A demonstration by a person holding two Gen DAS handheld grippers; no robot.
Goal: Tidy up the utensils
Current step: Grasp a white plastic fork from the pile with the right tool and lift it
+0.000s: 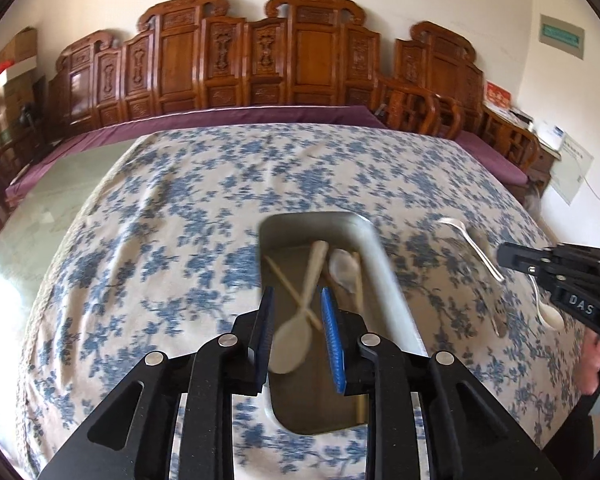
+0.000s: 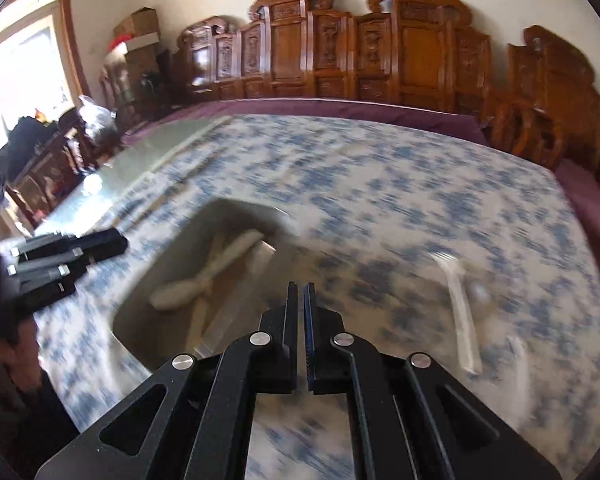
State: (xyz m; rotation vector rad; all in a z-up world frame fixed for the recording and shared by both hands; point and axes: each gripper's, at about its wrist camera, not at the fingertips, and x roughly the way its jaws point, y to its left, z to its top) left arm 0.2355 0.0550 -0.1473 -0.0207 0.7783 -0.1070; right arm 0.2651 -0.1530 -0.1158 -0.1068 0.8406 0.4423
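Left gripper: fingers spread, empty, hanging over the tray; it looks poised to drop or fetch.
Right gripper: fingers pressed together, holding nothing; blurred.
Tray: on the desk, gathering sorted pieces.
Ladle: in the tray, bowl nearest, handle pointing away, crossing a chopstick.
Fork: outside, right of the tray, tines far, not yet sorted.

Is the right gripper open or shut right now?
Shut. In the right wrist view the right gripper has its two pads pressed together with nothing between them, above the tray's near edge.
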